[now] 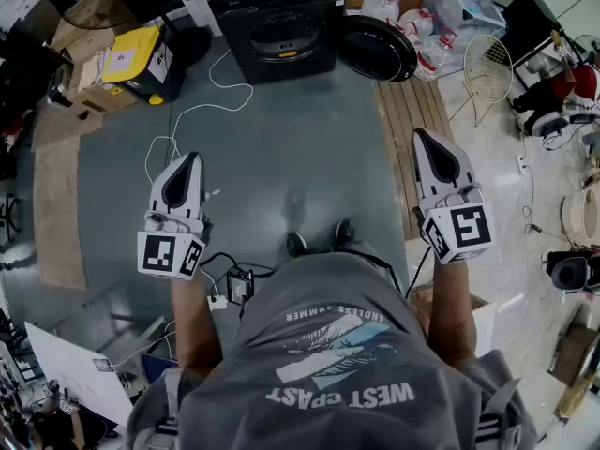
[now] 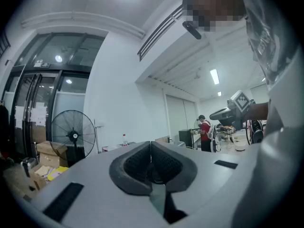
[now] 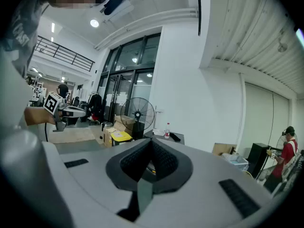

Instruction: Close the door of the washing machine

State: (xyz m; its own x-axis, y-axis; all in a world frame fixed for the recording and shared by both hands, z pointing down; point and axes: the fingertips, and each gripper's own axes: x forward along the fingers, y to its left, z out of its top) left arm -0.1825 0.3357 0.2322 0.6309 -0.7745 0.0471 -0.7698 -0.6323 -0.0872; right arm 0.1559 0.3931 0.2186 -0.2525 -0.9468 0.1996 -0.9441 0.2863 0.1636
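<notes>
Washer (image 1: 281,28) at top centre of head view, its top cut off by frame edge. Door (image 1: 377,49) swung open to its right; inside too dim to read. L gripper (image 1: 190,160) & R gripper (image 1: 424,139) well back from it, jaws pressed together, nothing between.

Glossy black washing machine door (image 1: 377,50), smooth grey floor (image 1: 281,167), wooden boards (image 1: 410,120)

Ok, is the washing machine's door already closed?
No, in the head view the round door stands swung open at the right side of the washing machine.
</notes>
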